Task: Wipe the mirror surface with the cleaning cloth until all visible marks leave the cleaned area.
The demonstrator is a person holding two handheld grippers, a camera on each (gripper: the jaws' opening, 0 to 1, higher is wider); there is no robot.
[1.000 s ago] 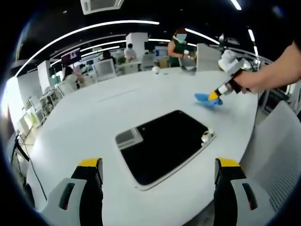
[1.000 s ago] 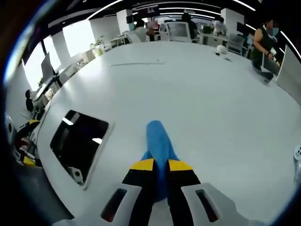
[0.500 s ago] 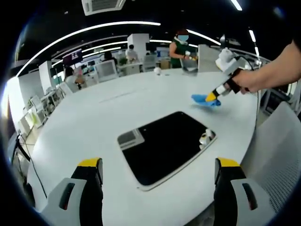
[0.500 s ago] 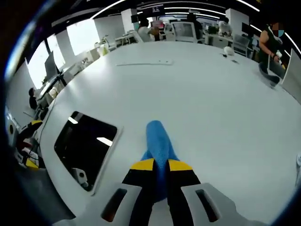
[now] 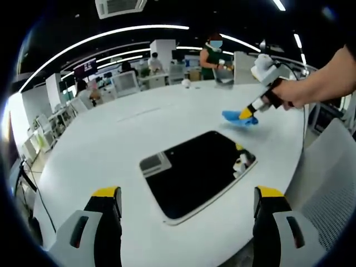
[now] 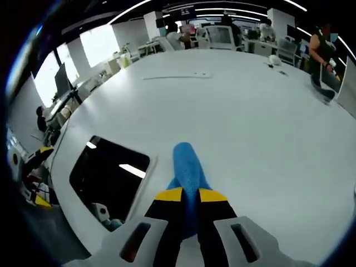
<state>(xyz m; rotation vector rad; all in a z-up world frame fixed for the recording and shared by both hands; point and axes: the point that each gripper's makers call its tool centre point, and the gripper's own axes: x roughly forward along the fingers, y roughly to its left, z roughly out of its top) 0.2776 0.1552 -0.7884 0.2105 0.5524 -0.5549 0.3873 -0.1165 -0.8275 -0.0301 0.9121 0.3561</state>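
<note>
The right gripper (image 6: 190, 196) is clamping its yellow-tipped jaws on the blue cleaning cloth (image 6: 187, 164), whose free end is sticking out ahead of the tips over the white table (image 6: 250, 117). The mirror (image 6: 109, 177) is lying flat on the table off to that gripper's left, near but apart from the cloth, its dark glass reflecting ceiling lights.

In the left gripper view, the left gripper (image 5: 186, 207) is holding its jaws wide apart with nothing between them, and the mirror (image 5: 194, 171) is lying just ahead of them. Beyond the mirror to the right, a hand (image 5: 292, 93) is holding the right gripper (image 5: 247, 113) with the cloth (image 5: 236, 118) at its tip. Nothing is standing between cloth and mirror. Desks, monitors and people are filling the far background.
</note>
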